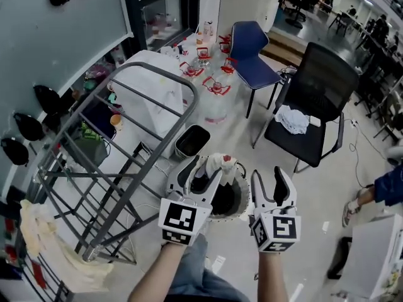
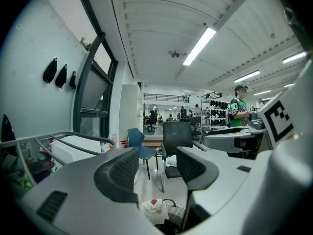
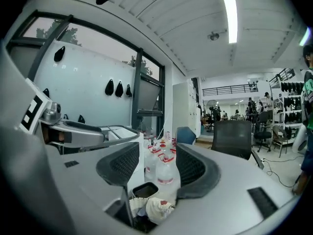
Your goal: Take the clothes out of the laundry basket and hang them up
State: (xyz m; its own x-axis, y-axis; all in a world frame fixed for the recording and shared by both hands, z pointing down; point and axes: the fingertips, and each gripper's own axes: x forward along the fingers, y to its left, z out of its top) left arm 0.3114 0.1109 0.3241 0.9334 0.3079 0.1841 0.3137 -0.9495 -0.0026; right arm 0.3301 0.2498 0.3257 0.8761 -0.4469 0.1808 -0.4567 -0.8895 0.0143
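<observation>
A white laundry basket (image 1: 241, 211) with a dark inside stands on the floor just ahead of me. A white garment with a red spot (image 1: 221, 163) lies bunched over its far rim. My left gripper (image 1: 200, 170) hovers above the basket's left side, open and holding nothing. My right gripper (image 1: 272, 182) hangs open and empty over the basket's right rim. In the left gripper view the left gripper (image 2: 156, 168) points past the garment (image 2: 155, 210), which lies low beneath the jaws. The right gripper (image 3: 157, 165) likewise sits above that garment (image 3: 159, 208). A grey drying rack (image 1: 126, 162) stands to the left.
A cream cloth (image 1: 38, 231) hangs on the rack's near end. A black bin (image 1: 192, 141) and several water bottles (image 1: 211, 74) lie beyond the basket. A black chair (image 1: 318, 99) bearing a white cloth is at the right, a blue chair (image 1: 252, 49) behind. A person's leg (image 1: 378, 190) shows at far right.
</observation>
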